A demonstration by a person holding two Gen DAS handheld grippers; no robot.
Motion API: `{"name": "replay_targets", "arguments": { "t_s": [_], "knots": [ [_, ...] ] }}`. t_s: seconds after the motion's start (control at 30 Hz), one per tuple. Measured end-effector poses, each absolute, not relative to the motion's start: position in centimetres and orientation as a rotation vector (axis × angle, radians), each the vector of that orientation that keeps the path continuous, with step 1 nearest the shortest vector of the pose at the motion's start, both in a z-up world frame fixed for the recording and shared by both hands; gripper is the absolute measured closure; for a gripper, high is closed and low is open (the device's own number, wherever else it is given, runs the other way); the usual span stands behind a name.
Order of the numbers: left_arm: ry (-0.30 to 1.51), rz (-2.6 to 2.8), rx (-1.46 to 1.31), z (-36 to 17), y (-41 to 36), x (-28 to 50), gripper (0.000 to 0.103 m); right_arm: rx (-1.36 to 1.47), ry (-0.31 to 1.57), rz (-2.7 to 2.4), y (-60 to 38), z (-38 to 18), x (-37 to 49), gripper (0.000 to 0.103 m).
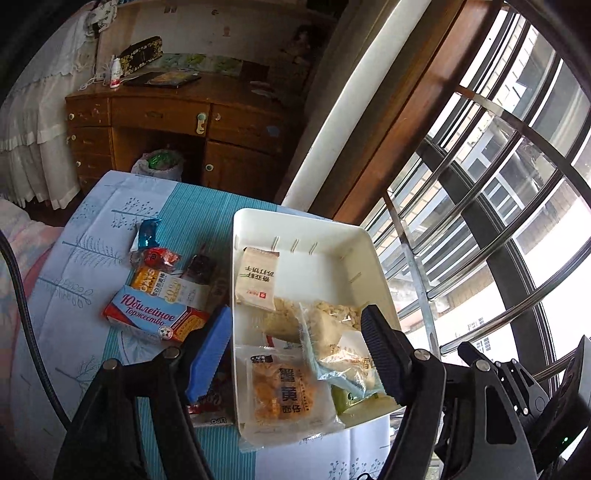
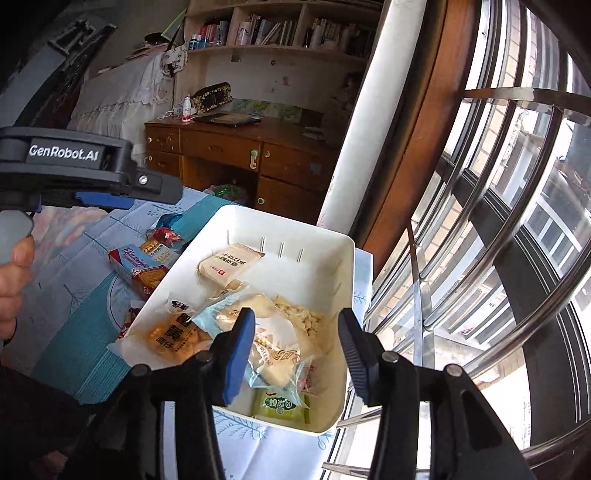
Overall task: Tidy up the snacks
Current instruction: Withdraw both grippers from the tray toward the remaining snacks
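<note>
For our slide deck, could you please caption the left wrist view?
Open left gripper above a white bin of packaged snacks, more snacks waiting beside it.

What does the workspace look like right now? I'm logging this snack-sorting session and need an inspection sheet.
Surface: table under a blue patterned cloth.
Job's things: white bin holding several snack packets; biscuit box, oat bar and wrapped candies lie on the cloth beside it.
Clutter: nothing seen.
Grippers: left gripper and right gripper open, empty, above the bin.
Cables: black cable at left edge.
Surroundings: wooden desk, barred window, bookshelf.
</note>
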State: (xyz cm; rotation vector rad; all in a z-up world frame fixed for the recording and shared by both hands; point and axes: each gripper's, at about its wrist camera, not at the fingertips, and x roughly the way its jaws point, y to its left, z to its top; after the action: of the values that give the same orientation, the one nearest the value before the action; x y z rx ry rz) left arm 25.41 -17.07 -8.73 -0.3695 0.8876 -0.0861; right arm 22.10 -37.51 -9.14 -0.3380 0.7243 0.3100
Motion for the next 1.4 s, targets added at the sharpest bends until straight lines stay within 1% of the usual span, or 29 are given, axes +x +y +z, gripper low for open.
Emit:
{"name": "replay_targets", "arguments": {
  "t_s": [0.3, 0.47, 0.57, 0.7, 0.83, 1.13, 1.2, 1.4],
  "knots": [
    [1.004, -0.003, -0.401, -11.3, -13.1, 23.0, 0.032, -0.221, 0.852, 0.341, -37.6, -10.8, 22.5, 0.049],
    [1.043, 0.032, -0.408, -12.3, -10.7, 21.5, 0.032, -0.145, 0.924, 0.413, -35.8, -11.2, 21.9, 0.047],
    [1.047, 0.044, -0.410, -12.4, -9.1, 20.7, 0.032, -0.108, 0.950, 0.426, -34.3, -11.5, 21.3, 0.042],
    [1.056, 0.051, -0.401, -12.4, -7.0, 19.9, 0.032, -0.039, 0.999, 0.431, -32.3, -12.3, 20.8, 0.041],
    [1.068, 0.034, -0.389, -12.5, -4.9, 19.3, 0.027, 0.032, 1.053, 0.402, -30.9, -13.1, 20.7, 0.041],
    [1.091, -0.053, -0.342, -12.0, -1.1, 19.0, 0.026, 0.180, 1.100, 0.235, -29.1, -13.5, 20.0, 0.041],
    [1.090, -0.078, -0.317, -11.7, -0.4, 19.0, 0.026, 0.216, 1.109, 0.200, -28.8, -13.6, 19.9, 0.037],
    [1.055, -0.121, -0.240, -11.1, 1.3, 18.8, 0.025, 0.307, 1.133, 0.120, -27.3, -14.2, 18.9, 0.037]
  ]
}}
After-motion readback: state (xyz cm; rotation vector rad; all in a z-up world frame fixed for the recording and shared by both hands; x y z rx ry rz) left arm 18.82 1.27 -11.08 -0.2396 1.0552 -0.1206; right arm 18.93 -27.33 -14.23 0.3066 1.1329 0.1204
